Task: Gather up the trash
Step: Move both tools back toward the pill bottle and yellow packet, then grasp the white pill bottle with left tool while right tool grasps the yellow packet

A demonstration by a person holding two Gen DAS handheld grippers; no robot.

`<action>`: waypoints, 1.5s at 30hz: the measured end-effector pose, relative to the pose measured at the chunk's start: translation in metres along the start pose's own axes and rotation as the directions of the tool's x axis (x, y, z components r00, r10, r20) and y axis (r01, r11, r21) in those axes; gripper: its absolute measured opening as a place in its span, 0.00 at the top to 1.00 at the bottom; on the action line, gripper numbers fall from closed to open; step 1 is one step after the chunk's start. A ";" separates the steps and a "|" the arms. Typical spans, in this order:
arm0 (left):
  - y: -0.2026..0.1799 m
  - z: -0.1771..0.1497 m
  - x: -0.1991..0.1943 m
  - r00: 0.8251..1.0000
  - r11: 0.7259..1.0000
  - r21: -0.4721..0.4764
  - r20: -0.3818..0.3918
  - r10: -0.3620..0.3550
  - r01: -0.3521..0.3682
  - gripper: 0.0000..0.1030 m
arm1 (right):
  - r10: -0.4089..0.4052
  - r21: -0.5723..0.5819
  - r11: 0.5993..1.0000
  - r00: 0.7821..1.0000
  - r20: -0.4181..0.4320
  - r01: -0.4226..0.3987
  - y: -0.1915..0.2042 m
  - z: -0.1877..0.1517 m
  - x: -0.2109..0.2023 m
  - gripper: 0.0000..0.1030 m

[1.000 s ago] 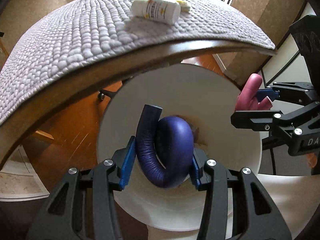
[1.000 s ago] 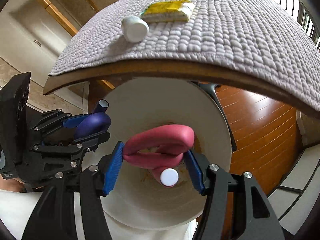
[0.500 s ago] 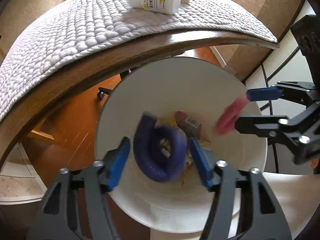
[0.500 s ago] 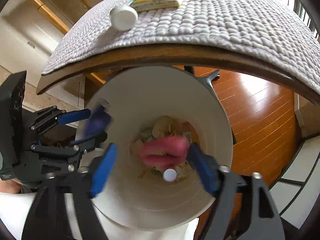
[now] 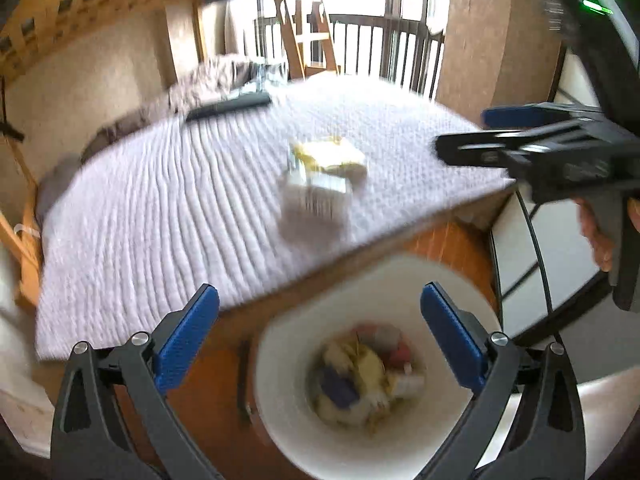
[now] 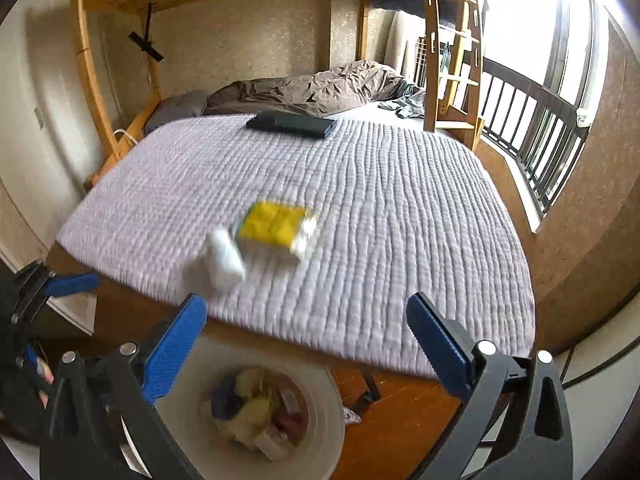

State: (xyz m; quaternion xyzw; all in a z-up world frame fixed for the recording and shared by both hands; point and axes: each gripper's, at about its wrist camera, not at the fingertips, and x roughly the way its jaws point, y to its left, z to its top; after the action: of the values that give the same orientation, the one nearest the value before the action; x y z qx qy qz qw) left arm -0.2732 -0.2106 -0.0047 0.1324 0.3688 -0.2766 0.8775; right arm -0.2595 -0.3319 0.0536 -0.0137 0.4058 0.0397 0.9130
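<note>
A white bin (image 5: pixel 280 360) (image 6: pixel 334 400) stands on the wooden floor below the edge of the quilted surface. In it, among crumpled scraps, lie a purple tube-like item (image 5: pixel 338 388) (image 6: pixel 224 398) and a pink one (image 5: pixel 396 350) (image 6: pixel 288 420). My left gripper (image 5: pixel 318 300) (image 6: pixel 52 316) hovers above the bin, its jaws opening wide with nothing between them. To its right my right gripper (image 6: pixel 304 304) (image 5: pixel 464 130) is also opening and holds nothing. A white bottle (image 5: pixel 316 196) (image 6: pixel 224 258) lies on the quilt beside a yellow packet (image 5: pixel 332 156) (image 6: pixel 276 224).
The grey quilt (image 6: pixel 400 220) ends at a wooden edge just above the bin. A flat black object (image 6: pixel 292 124) lies at its far side. Beyond are a brown duvet (image 6: pixel 312 88), a wooden bunk frame (image 6: pixel 434 60) and a dark railing (image 6: pixel 536 136) on the right.
Both grippers let go: the purple and pink items dropped into the bin. Both hands rose and tilted up, bringing the quilt and the room into view.
</note>
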 end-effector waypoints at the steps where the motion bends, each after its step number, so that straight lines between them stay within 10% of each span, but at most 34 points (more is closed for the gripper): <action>1: 0.000 0.006 0.001 1.000 1.000 0.005 0.015 0.003 -0.003 0.01 | 0.031 0.028 0.999 0.999 -0.013 -0.031 -0.003 0.013 0.008 0.04; 7: 0.009 0.036 0.026 1.000 0.999 0.046 0.029 0.002 -0.004 0.01 | 0.181 0.163 0.973 0.979 -0.099 -0.163 -0.011 0.058 0.071 0.04; 19: 0.017 0.051 0.069 0.999 0.993 0.113 0.015 -0.046 0.044 0.02 | 0.224 0.198 0.965 0.929 -0.293 -0.170 0.004 0.082 0.159 0.06; 31: 0.024 0.056 0.094 0.994 0.991 0.092 -0.047 -0.098 0.102 0.40 | 0.197 0.151 0.976 0.931 -0.308 -0.157 0.005 0.080 0.171 0.30; 38: 0.026 0.054 0.091 0.994 0.992 0.073 -0.046 -0.103 0.106 0.42 | 0.230 0.178 0.966 0.934 -0.274 -0.186 -0.003 0.079 0.161 0.49; 41: 0.027 0.052 0.089 0.995 0.993 0.074 -0.043 -0.088 0.091 0.42 | 0.242 0.195 0.962 0.929 -0.279 -0.192 -0.008 0.077 0.162 0.48; 45: 0.031 0.045 0.078 0.996 0.995 0.058 -0.038 -0.077 0.079 0.42 | 0.248 0.218 0.956 0.936 -0.249 -0.195 -0.010 0.078 0.155 0.16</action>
State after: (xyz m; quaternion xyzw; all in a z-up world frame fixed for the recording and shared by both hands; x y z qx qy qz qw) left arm -0.1844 -0.2351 -0.0286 0.1489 0.3809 -0.3193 0.8549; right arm -0.0975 -0.3274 -0.0089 0.1141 0.5288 0.1015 0.8349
